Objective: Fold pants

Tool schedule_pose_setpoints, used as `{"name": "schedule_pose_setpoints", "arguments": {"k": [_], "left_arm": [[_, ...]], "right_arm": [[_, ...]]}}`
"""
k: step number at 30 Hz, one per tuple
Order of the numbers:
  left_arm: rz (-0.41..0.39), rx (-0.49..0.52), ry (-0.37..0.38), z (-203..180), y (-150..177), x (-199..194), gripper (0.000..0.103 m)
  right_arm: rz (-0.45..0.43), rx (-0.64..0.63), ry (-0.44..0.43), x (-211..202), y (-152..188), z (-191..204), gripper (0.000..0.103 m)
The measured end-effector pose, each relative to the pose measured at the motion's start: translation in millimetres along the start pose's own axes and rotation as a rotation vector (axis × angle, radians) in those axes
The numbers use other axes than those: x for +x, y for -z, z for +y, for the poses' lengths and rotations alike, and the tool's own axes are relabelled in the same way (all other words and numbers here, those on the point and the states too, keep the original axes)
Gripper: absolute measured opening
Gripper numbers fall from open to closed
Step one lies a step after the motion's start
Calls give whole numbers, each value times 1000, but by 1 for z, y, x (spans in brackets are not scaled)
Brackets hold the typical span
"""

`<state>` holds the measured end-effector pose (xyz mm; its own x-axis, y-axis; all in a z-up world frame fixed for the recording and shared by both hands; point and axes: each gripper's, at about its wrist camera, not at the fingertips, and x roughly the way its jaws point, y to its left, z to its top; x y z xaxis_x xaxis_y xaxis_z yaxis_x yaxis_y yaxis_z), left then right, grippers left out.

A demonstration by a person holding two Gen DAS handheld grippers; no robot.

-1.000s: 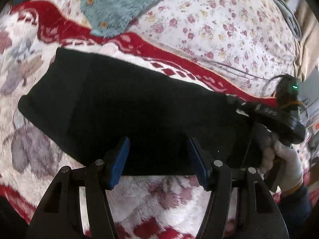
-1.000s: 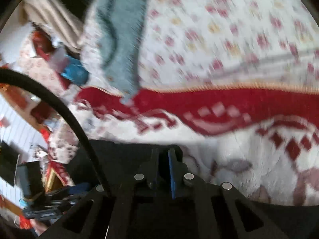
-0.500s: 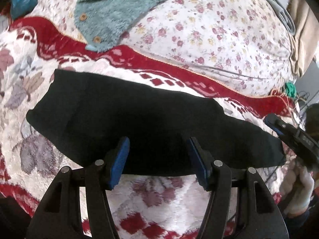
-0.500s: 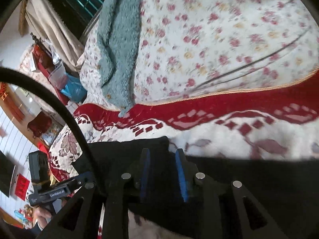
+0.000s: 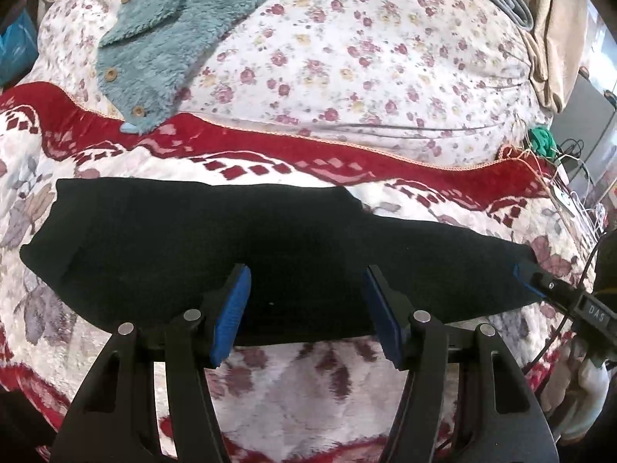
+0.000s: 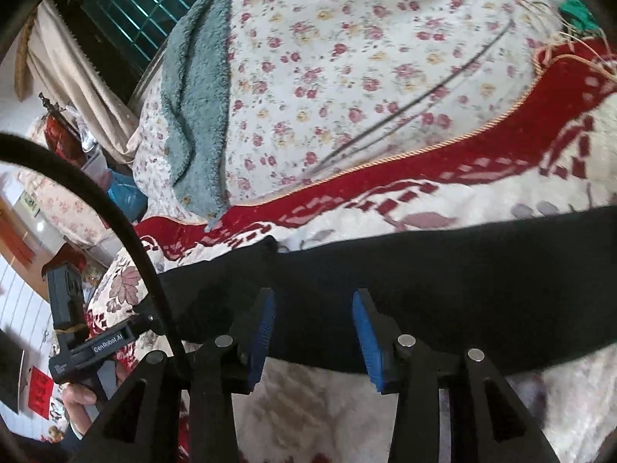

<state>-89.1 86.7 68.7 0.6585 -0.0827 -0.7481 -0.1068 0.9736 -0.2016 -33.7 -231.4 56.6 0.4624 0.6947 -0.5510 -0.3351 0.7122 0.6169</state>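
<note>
On the bed: black pants [image 5: 239,247] lie flat as a long folded band across a red-and-cream patterned blanket [image 5: 300,370], running left to right in both wrist views.
Pants, right wrist view: the same band [image 6: 462,289] crosses the lower half of the picture, its near edge just ahead of the gripper.
Left gripper [image 5: 306,308]: blue-padded fingers spread wide, holding nothing, poised at the near edge of the pants around the middle of the band.
Right gripper [image 6: 313,332]: fingers parted, empty, at the near edge of the pants; whether the pads touch the cloth cannot be told.
Right gripper from the left wrist view: its tip [image 5: 526,279] sits at the right end of the pants, held by a white-gloved hand [image 5: 582,397].
Left gripper from the right wrist view: its body [image 6: 96,343] shows at lower left, held by a bare hand [image 6: 79,399].
Writing: "GenRobot.AI" in white on the left gripper's body; "DAS" on the right gripper's body, the rest unreadable.
Beyond the blanket: a floral quilt [image 5: 366,58] with a teal fleece garment [image 5: 173,27], wooden-buttoned, draped over it.
Cable [image 6: 115,223]: a black one arcs across the left of the right wrist view.
</note>
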Motion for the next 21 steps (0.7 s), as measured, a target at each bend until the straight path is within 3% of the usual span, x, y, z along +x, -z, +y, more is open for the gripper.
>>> {"name": "schedule_pose_setpoints", "arguments": {"k": [14,21], "left_arm": [[50,-92,35,18,16,7,60],[83,-99,18,24,21,22,60]], "right_arm": [[51,190,-61,7,32,-41,41],[13,246,34,-28,33,-72,43]]}}
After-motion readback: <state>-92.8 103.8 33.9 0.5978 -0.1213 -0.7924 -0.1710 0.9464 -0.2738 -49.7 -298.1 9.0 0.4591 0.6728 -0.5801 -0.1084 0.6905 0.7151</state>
